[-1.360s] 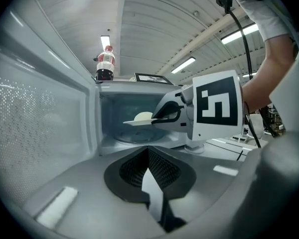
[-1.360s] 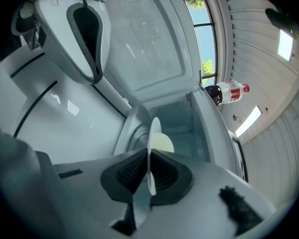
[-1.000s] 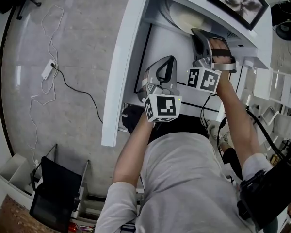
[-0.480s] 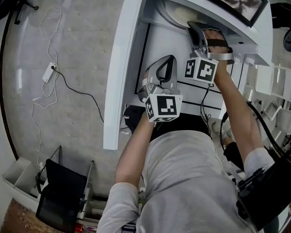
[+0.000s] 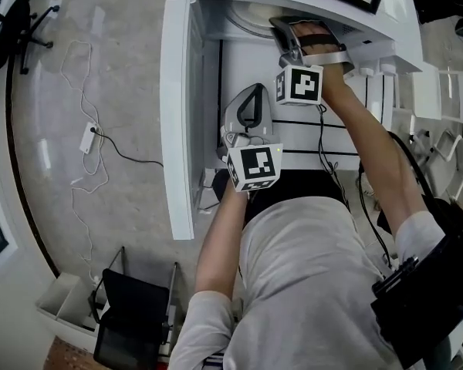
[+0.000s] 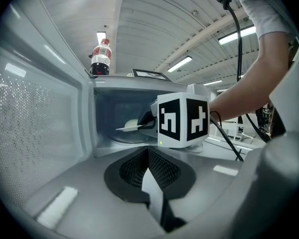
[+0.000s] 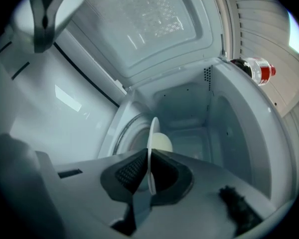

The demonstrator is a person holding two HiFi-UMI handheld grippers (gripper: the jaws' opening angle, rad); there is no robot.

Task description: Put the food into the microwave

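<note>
We note the right gripper [image 7: 147, 164] has advanced further into the microwave [image 7: 229, 133], clamped on the plate [image 7: 152, 131]; left gripper [image 6: 148, 169] closed, empty.

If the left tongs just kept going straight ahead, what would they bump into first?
Most likely the marker cube on the right tongs, almost dead ahead of the left tongs, before the open microwave. Depth is hard to judge.

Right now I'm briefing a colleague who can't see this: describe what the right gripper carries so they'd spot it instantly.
Start at the white microwave with its door swung open. Inside its cavity the right gripper pinches the rim of a thin white round plate bearing a pale rounded piece of food. Nothing else is gripped: the left gripper is shut, empty, outside.
</note>
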